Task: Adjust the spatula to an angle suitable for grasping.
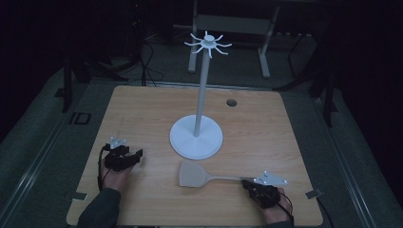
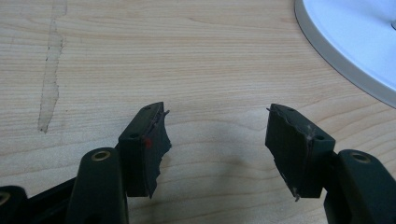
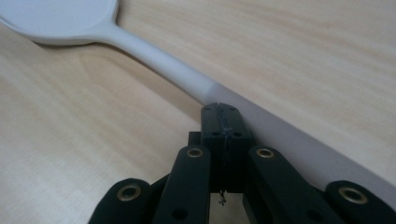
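Note:
A pale spatula (image 1: pixel 192 174) lies flat on the wooden table (image 1: pixel 142 109), its blade near the stand's base and its handle running right. My right gripper (image 1: pixel 244 181) rests at the handle's end. In the right gripper view its jaws (image 3: pixel 223 123) are shut pad against pad with nothing between them, and the spatula handle (image 3: pixel 159 60) runs along their right side. My left gripper (image 1: pixel 138 154) sits on the table at the left. It stands open (image 2: pixel 217 135) over bare wood with nothing between its fingers.
A white stand with a round base (image 1: pixel 196 137), a tall pole and hooked arms on top (image 1: pixel 207 43) rises at the table's middle; its base edge (image 2: pixel 355 42) is close to the left gripper. A small round hole (image 1: pixel 231 102) sits at the table's far side.

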A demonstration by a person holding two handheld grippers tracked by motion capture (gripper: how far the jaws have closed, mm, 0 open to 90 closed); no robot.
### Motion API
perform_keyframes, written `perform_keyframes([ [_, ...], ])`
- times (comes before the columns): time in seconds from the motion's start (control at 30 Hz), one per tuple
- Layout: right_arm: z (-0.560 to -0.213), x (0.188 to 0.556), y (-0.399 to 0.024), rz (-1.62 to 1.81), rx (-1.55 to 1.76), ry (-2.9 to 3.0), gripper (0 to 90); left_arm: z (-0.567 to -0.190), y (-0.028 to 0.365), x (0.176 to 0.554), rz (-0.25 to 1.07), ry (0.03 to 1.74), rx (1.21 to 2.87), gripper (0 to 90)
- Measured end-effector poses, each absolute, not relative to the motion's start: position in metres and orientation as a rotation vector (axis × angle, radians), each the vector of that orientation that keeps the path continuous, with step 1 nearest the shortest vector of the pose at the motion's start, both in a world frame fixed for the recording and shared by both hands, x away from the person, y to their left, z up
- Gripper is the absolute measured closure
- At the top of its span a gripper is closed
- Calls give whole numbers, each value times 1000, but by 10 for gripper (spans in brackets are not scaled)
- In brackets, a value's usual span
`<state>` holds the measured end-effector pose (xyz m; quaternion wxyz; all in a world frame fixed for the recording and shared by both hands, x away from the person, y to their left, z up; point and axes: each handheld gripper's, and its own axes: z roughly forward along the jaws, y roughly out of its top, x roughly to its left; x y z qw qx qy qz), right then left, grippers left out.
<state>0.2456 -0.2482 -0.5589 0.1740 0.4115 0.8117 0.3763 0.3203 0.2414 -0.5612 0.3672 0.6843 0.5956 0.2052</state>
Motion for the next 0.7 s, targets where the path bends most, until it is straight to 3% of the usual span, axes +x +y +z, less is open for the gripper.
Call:
perform_keyframes([
  [0.7,-558,327,-220,979,1205,2242,895,-562,241,321,526,1531,1763,386],
])
